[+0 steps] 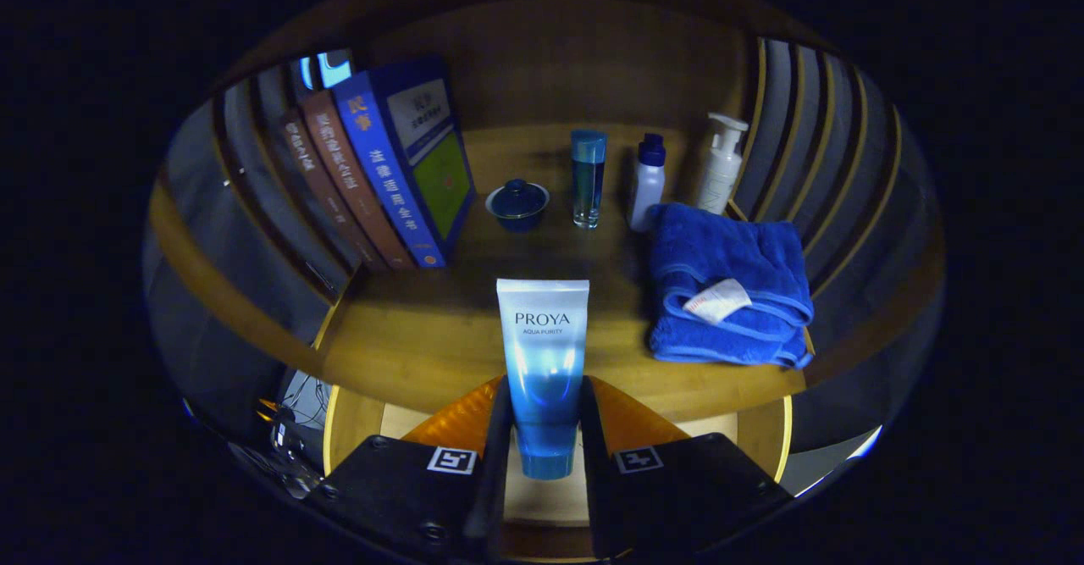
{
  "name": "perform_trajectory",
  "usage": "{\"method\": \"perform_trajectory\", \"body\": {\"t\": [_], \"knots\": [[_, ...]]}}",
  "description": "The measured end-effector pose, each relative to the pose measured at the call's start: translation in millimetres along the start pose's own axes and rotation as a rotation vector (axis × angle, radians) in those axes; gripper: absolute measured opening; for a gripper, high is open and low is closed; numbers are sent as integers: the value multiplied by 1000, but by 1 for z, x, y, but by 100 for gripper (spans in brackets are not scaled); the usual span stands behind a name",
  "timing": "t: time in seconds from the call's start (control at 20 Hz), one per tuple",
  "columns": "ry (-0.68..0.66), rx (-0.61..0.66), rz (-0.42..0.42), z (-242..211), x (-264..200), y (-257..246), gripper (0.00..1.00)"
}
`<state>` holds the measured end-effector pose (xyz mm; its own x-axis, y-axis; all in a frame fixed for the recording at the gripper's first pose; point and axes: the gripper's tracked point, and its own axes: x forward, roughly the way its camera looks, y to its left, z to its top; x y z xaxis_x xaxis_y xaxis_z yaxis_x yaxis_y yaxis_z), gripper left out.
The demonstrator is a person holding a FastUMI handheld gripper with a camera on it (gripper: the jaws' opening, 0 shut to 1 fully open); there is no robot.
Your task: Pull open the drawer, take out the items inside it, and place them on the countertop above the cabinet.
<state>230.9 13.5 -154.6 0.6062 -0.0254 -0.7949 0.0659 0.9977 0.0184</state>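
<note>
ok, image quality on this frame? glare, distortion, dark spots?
Gripper view: strong fisheye bending of the countertop edge and side slats; dim overall, corners darkest; soft glare on the tube, which the hand-held gripper is shut on; focus looks fine on the towel.

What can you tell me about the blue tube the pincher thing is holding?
The tube is soft-looking plastic, white at its flat crimped end and fading to blue toward its blue cap. It points away from the gripper, cap nearest the camera. Both fingers press on its lower sides, so the gripper is shut on it. It is held over the front edge of the wooden countertop; whether it touches the wood I cannot tell.
</note>
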Motion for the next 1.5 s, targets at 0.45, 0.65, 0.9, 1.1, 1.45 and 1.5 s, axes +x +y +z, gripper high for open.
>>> {"method": "perform_trajectory", "body": {"t": [0.45,0.65,0.9,1.1,1.45,1.5], "knots": [[71,11,-44,19,80,3,45],[77,26,-25,18,87,4,52],[41,24,-21,22,76,5,100],[-46,24,-17,24,51,8,100],[-306,-39,-8,13,-50,16,100],[-352,-44,-2,11,-69,16,100]]}}
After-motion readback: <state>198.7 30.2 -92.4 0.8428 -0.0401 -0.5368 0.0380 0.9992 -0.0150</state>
